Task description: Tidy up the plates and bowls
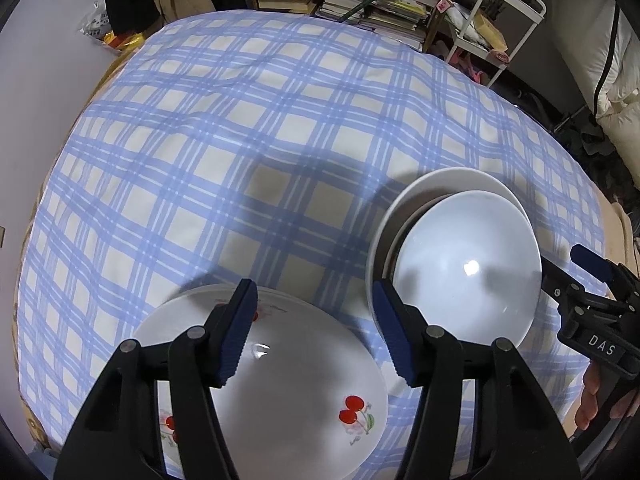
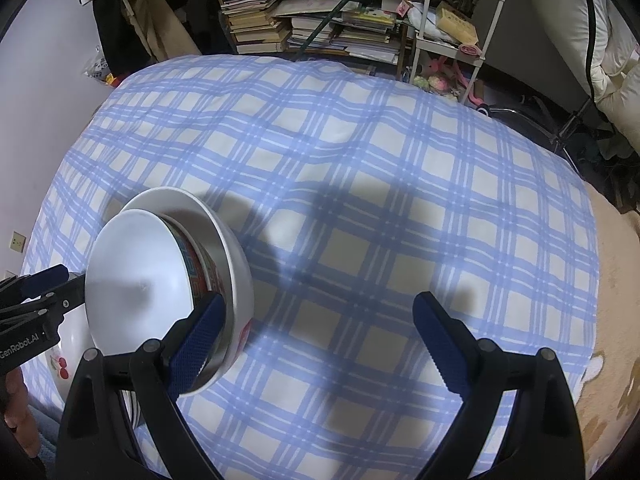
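Bowls (image 1: 466, 268), nested in a stack, sit on the blue-checked cloth (image 1: 248, 128) covering the bench; the stack lies just right of a cherry-print plate (image 1: 288, 392), near the front edge. In the right wrist view the stack (image 2: 138, 280) shows a patterned outer wall between two white rims.

Left hand-held gripper (image 1: 314, 336): hovers above the plate's right half, tilted down, jaws spread wide, nothing between the blue pads (image 1: 236, 344). Its right finger overlaps the bowl stack's near rim in view; contact cannot be told.

Right hand-held gripper (image 2: 316, 344): held low over the cloth, jaws wide, empty. Its left pad (image 2: 196, 344) lies against the stack's right side in view; the other stands well apart over bare cloth.

Bookshelf (image 2: 312, 20) and white cart (image 2: 460, 20) beyond the bench.
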